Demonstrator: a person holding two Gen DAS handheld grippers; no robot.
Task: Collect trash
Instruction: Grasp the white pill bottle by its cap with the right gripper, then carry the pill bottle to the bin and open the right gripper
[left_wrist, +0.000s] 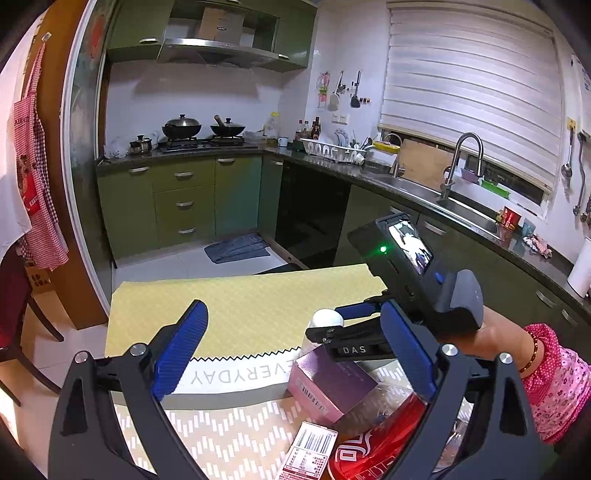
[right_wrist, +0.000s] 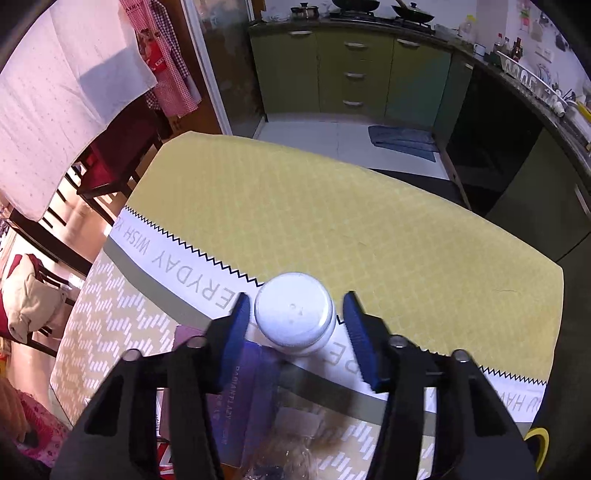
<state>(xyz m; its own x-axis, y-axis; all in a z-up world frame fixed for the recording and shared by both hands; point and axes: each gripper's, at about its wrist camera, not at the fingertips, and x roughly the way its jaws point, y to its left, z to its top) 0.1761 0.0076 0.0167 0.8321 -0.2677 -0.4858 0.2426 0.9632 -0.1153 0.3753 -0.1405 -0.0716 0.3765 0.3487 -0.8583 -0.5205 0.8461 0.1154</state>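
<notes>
A: State the orientation of the white plastic bottle (right_wrist: 294, 314).

B: It stands upright on the tabletop (right_wrist: 369, 221), which is covered by a yellow cloth with a zigzag-edged white band of grey lettering. Its long axis is vertical. The right wrist view looks down on its round top end.

A: State of the right tool (right_wrist: 295, 321)?

B: The blue pads stand apart, one on each side of the bottle. The left pad is at or very near the bottle wall; the right pad shows a clear gap. No clamping is visible.

A: And the left tool (left_wrist: 295, 350)?

B: Its blue pads are spread wide with nothing pressed between them. It hovers over the near edge of the tabletop.

A: What is hidden or hard to read?

B: The lower bottle body is covered by the right tool in the left wrist view. The bottle base cannot be seen in either view.

A: Surrounding items?

B: A pink and purple carton (left_wrist: 328, 384) lies just beside the bottle. Near it lie a red wrapper (left_wrist: 373, 443), crumpled clear plastic (left_wrist: 384, 402) and a white barcoded box (left_wrist: 310, 450), the last cut off at the frame edge. A person's hand (left_wrist: 495, 339) in a pink patterned sleeve holds the right tool.
</notes>
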